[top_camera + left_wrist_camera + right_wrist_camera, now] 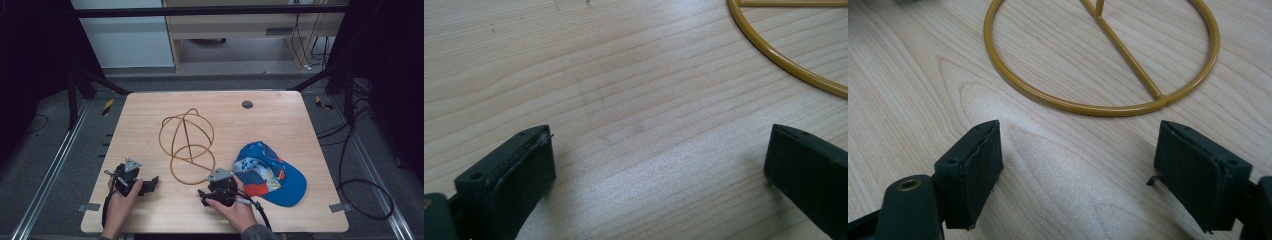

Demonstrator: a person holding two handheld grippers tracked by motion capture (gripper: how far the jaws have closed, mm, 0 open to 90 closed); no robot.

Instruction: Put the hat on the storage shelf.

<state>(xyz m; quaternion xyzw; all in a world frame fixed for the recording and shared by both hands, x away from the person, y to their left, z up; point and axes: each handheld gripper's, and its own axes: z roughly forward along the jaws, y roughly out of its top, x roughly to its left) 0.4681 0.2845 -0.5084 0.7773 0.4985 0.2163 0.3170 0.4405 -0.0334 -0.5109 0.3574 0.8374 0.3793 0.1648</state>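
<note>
Both grippers sit low over the near part of the table (150,210), and neither has anything in it. The left gripper (150,184) is at the near left, jaws spread wide over bare wood. The right gripper (205,196) is near the middle, its jaws just as wide and also empty, pointed at the base ring of the wire stand (187,145).

The stand is in the middle of the table, a thin frame of mustard-yellow wire: a flat round ring lying on the wood with a straight bar across it, and looping hoops rising above it on the far side. In the right gripper view the ring (1098,107) lies just beyond the jaw tips, apart from them.

To its right, just beside the right hand (235,210), lies a cap (270,175), blue with orange and white patches, crown towards the stand.

What worries me is how thin and smooth that wire looks. A grab at the ring, flat against the wood, would likely scrape the pads on the table or slip off. The frame looks light too, so a nudge from one jaw could skid or tip it. And the right hand is close enough to drag the cap by accident.
</note>
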